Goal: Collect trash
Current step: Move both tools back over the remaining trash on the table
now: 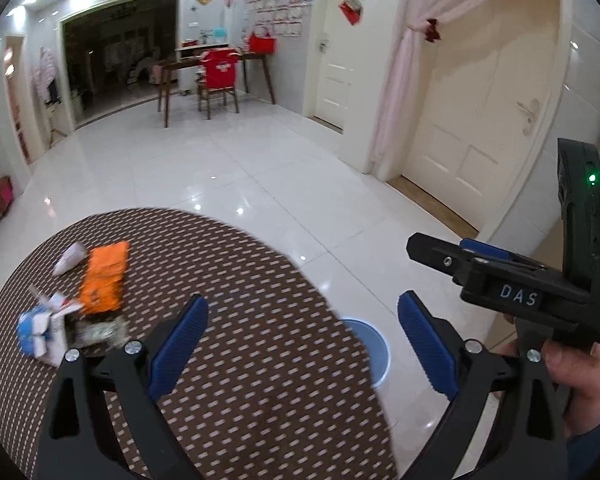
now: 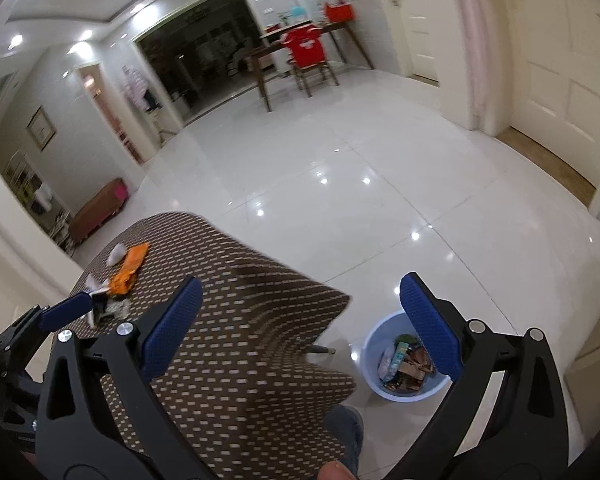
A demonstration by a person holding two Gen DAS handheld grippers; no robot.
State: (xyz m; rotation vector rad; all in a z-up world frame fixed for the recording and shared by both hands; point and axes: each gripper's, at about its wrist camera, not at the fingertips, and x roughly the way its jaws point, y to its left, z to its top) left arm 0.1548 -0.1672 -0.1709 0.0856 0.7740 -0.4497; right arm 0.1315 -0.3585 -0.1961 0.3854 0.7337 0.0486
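Observation:
An orange wrapper [image 1: 103,278], a crumpled white paper [image 1: 70,258], a blue-and-white packet [image 1: 40,330] and a dark silvery wrapper [image 1: 100,332] lie at the left of a round table with a brown patterned cloth [image 1: 240,360]. My left gripper [image 1: 302,346] is open and empty above the table's right edge, right of the trash. My right gripper [image 2: 300,330] is open and empty, over the table edge and the light blue bin [image 2: 404,356] on the floor, which holds several wrappers. The bin's rim [image 1: 374,350] peeks past the table. The orange wrapper [image 2: 130,268] also shows in the right wrist view.
White glossy tile floor [image 2: 360,208] surrounds the table. A closed cream door [image 1: 480,120] and pink curtain [image 1: 400,92] are on the right. A wooden table with a red-covered chair [image 1: 216,80] stands far back. A low brown bench [image 2: 98,208] is at the left wall.

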